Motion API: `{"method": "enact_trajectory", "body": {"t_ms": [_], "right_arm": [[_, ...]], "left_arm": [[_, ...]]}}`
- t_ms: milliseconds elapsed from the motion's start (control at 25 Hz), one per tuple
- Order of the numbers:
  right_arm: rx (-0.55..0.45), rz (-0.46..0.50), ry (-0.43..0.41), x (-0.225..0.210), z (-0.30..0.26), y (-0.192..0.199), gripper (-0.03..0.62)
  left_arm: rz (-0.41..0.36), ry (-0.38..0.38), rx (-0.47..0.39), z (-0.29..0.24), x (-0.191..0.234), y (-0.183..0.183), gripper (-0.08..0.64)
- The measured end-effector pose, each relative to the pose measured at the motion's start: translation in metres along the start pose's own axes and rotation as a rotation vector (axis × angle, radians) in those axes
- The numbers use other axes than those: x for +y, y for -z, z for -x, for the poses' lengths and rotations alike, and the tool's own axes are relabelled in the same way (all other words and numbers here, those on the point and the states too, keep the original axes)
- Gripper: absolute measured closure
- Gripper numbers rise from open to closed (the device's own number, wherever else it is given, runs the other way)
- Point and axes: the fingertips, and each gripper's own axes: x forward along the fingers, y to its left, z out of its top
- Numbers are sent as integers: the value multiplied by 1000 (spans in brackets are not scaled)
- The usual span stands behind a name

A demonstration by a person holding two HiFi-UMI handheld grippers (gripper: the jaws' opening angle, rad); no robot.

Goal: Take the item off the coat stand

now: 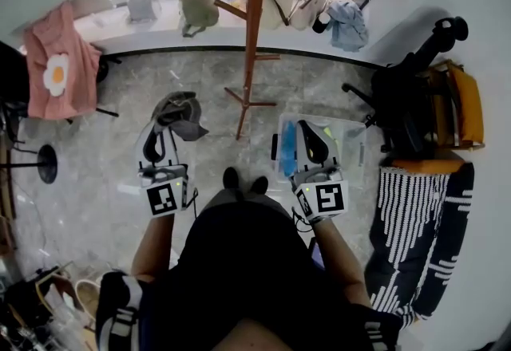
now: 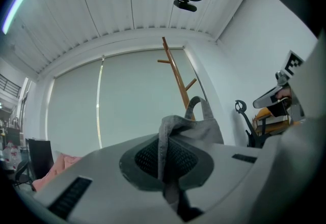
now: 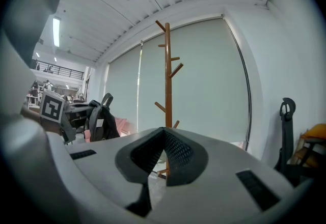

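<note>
The wooden coat stand point(image 1: 254, 38) rises ahead of me, and in the right gripper view the coat stand point(image 3: 167, 75) has bare pegs. My left gripper point(image 1: 164, 130) is shut on a grey bag point(image 1: 182, 112), left of the stand's base and apart from it. In the left gripper view the bag's fabric point(image 2: 196, 126) is pinched between the pads and its loop handle sticks up, with the stand point(image 2: 178, 78) behind. My right gripper point(image 1: 313, 142) is shut with nothing in it; its tips point(image 3: 164, 134) meet. The held bag point(image 3: 102, 121) shows at the left of that view.
A clear plastic bin point(image 1: 351, 142) lies under my right gripper. A black office chair point(image 1: 399, 94) and an orange seat point(image 1: 463, 102) stand at right, with a black-and-white striped cloth point(image 1: 423, 238) below. A pink cloth point(image 1: 56, 70) hangs at left. Several bags line the windowsill point(image 1: 197, 8).
</note>
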Motion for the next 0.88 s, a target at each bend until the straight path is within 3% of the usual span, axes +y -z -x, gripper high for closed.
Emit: {"method": "enact_trajectory", "body": {"t_ms": [240, 880], "right_arm": [[53, 40, 15, 0, -1, 6, 572], [30, 90, 6, 2, -4, 5, 572]], "left_arm": [[-3, -3, 4, 3, 0, 3, 532], [-10, 1, 28, 7, -3, 12, 532]]}}
